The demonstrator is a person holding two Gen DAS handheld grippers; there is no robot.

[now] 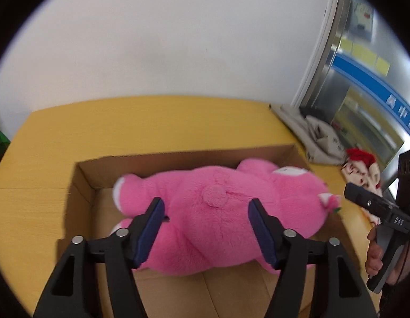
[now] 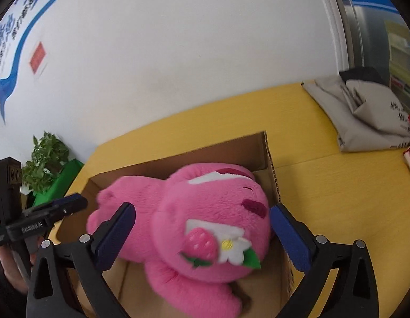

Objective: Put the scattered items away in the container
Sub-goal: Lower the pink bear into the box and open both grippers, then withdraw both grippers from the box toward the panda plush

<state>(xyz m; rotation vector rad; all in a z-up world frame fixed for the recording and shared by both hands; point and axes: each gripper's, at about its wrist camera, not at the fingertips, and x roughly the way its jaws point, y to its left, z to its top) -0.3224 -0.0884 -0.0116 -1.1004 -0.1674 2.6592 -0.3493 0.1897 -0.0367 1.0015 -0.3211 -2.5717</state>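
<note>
A pink plush bear [image 1: 218, 212] lies inside an open cardboard box [image 1: 178, 159] on a yellow table; it looks motion-blurred. My left gripper [image 1: 206, 206] is open above the bear's back, its fingers wide on either side and not gripping. In the right wrist view the bear [image 2: 205, 217] shows its face and a strawberry patch, inside the box [image 2: 268, 159]. My right gripper [image 2: 202, 214] is open, its fingers straddling the bear's head. Each gripper also shows in the other's view: the right one [image 1: 364, 198], the left one [image 2: 69, 204].
A folded grey cloth bag [image 1: 316, 137] [image 2: 364, 111] and a red-and-white plush item [image 1: 361, 169] lie on the yellow table [image 1: 125, 122] right of the box. A green plant [image 2: 45, 164] stands at the left. A white wall is behind.
</note>
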